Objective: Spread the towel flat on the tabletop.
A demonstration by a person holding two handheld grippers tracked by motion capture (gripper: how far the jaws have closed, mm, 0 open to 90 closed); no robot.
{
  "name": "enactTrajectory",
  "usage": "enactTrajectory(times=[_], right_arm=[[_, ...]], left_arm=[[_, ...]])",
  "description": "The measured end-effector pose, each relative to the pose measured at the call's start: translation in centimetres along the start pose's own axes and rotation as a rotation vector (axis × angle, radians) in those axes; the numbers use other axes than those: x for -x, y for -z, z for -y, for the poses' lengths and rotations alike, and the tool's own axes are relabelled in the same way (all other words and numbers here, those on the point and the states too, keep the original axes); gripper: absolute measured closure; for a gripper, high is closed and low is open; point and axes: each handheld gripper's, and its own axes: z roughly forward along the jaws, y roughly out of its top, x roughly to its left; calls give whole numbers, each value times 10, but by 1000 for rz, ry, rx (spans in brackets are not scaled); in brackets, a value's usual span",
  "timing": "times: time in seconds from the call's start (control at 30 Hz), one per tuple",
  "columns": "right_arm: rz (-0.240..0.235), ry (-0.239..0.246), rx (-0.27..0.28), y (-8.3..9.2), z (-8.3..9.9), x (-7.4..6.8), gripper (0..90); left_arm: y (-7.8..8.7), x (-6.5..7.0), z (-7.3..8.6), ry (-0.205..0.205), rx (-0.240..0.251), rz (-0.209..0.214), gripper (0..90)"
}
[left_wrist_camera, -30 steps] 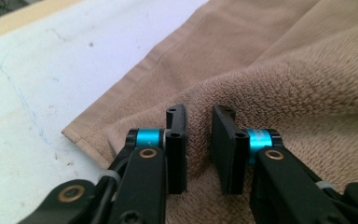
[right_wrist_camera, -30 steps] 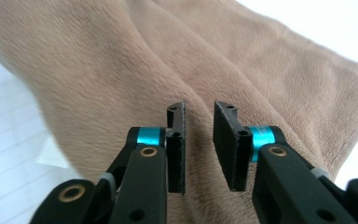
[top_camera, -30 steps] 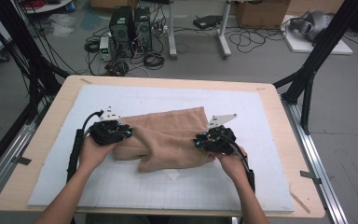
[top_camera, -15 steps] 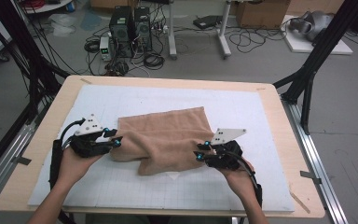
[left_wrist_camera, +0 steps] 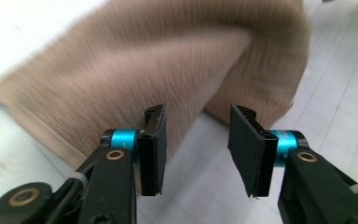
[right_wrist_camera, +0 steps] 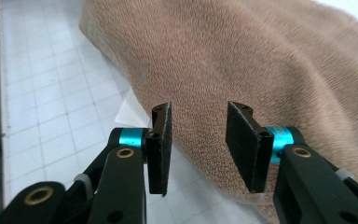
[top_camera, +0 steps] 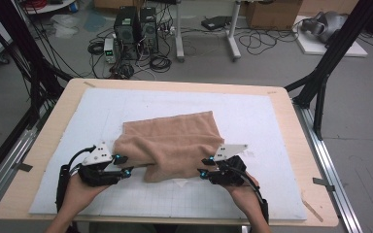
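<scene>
A tan towel [top_camera: 172,141] lies rumpled and partly folded over on the middle of the white gridded mat [top_camera: 272,121]. My left gripper [top_camera: 124,164] sits just off the towel's near left corner. Its jaws have just been opening and stand open with nothing between them, and the towel [left_wrist_camera: 144,60] lies beyond them. My right gripper [top_camera: 203,167] is at the towel's near right edge. Its jaws have also just been opening and stand open, apart from the towel [right_wrist_camera: 261,60], which lies under and beyond them.
The mat covers a wooden table [top_camera: 43,141] with a bare rim all round. A small white slip [right_wrist_camera: 130,109] pokes out from under the towel's near edge. Black frame posts [top_camera: 320,92] stand at the table's far corners, with computers and cables [top_camera: 136,29] on the floor behind.
Both grippers have let go of the towel and drawn back toward the near edge, the left one going left and the right one going right. Their jaws have widened. The towel has settled flatter.
</scene>
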Motion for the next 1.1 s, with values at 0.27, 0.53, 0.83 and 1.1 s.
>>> enactTrajectory(times=[0.27, 0.53, 0.83, 1.1], right_arm=[[17, -20, -51, -23, 2, 12, 590], [34, -13, -87, -38, -2, 16, 649], [23, -12, -92, -39, -5, 18, 770], [13, -1, -83, -34, -6, 17, 798]], left_arm=[[-25, -13, 4, 20, -74, -33, 612], [-37, -18, 2, 18, -95, -101, 728], [-37, -23, 2, 35, -87, -116, 877], [-31, -20, 1, 39, -69, -111, 892]])
